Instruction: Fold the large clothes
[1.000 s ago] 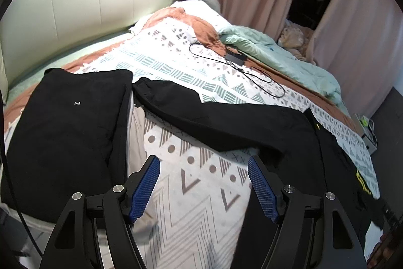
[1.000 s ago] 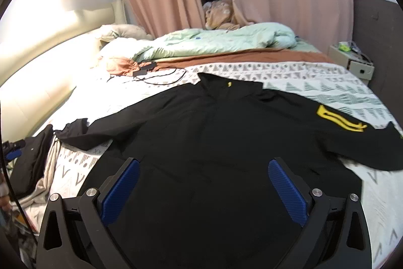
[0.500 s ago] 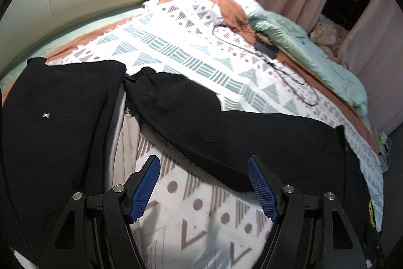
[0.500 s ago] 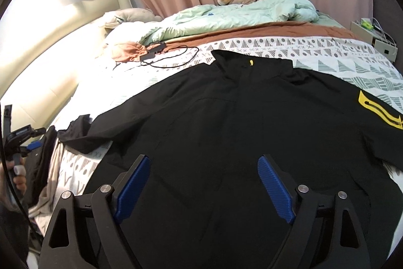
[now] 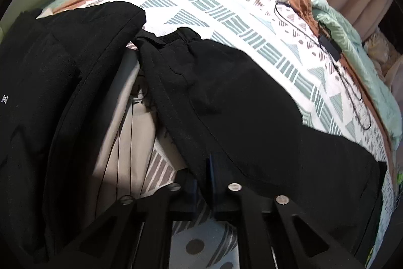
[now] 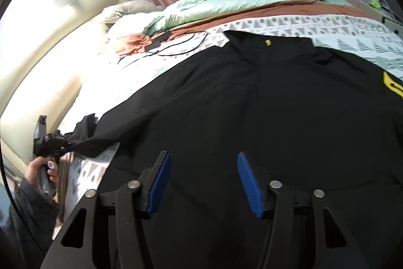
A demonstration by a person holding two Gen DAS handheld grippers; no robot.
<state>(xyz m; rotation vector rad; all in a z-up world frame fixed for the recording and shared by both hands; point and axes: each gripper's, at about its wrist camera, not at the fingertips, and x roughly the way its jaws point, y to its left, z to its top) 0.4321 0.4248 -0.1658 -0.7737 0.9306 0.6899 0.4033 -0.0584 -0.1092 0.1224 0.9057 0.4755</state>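
- While my left gripper (image 5: 202, 177) sits clenched on the lower edge of the sleeve (image 5: 226, 92), its jaws having just been closing, a thin fold of black cloth is caught between the pads, so I count that end as held.
- Seen from my right-hand camera, that same gripper (image 6: 63, 143) is near the left edge of the bed, with my hand (image 6: 42, 168) on its handle, and the sleeve pulls to a point where it is pinched.
- That pulled point tells me the jacket (image 6: 264, 112) is soft, thin and light; I expect it to drape and slide, not hold a crease by itself.
- Just left of the sleeve, by the bed's left edge, lies a folded black garment (image 5: 50, 82) on some pale folded cloth (image 5: 126, 132); I should keep the sleeve from dragging over them.
- Spread flat across the patterned bedspread (image 5: 226, 17), the jacket lies with its collar toward the far side and its hem toward me.
- Over the jacket's body near the hem, my right gripper (image 6: 201, 175) stands partly released; its jaws have just been closing, but the blue pads (image 6: 157, 183) press on nothing that I can see.
- A seam or the hem would be the better hold for it, I judge, since a doubled edge should slip less than the smooth middle.
- On the far right the other sleeve, with its yellow patch (image 6: 393, 85), reaches toward the bed's right edge.
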